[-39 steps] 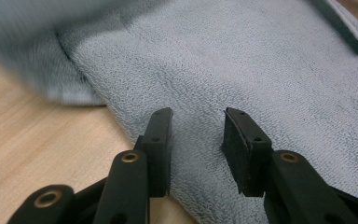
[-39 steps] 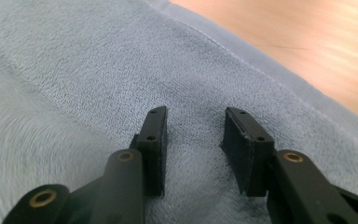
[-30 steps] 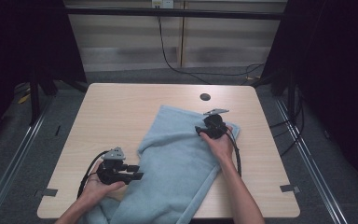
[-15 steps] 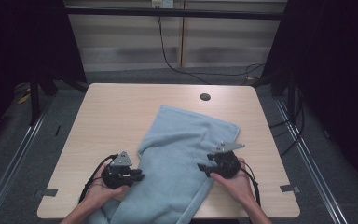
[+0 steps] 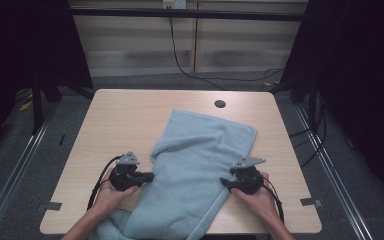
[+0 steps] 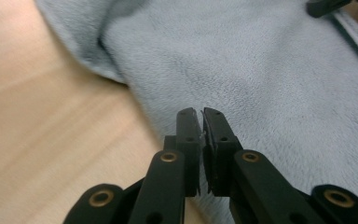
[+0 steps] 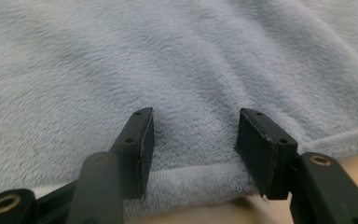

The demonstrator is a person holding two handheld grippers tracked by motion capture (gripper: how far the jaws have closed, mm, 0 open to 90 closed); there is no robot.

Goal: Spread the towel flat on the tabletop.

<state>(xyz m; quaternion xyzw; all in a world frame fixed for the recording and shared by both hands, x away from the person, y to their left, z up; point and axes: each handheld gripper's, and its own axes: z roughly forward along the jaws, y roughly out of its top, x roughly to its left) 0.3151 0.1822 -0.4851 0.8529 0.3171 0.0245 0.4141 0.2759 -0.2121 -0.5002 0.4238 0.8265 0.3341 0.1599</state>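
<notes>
A light blue towel (image 5: 200, 155) lies spread across the wooden table (image 5: 120, 115), and its near end hangs over the front edge. My left gripper (image 5: 150, 176) sits at the towel's left edge; in the left gripper view its jaws (image 6: 201, 112) are pressed together with a thin sliver of towel (image 6: 261, 70) pinched between the tips. My right gripper (image 5: 223, 182) is at the towel's right edge. Its jaws (image 7: 193, 114) stand apart and straddle the hem of the towel (image 7: 168, 56). They have just been closing a little, with the pads clear of the cloth.
A round cable hole (image 5: 220, 104) sits near the table's far edge. Bare wood (image 5: 280, 140) lies on both sides of the towel. Black cables trail from both grippers toward the front edge. The other gripper's jaw tip (image 6: 326, 5) pokes in at the top right of the left gripper view.
My right gripper has come back from the towel's far right corner to its near right edge. The left gripper's jaws have closed at the left edge, and that hand has stayed in place.
</notes>
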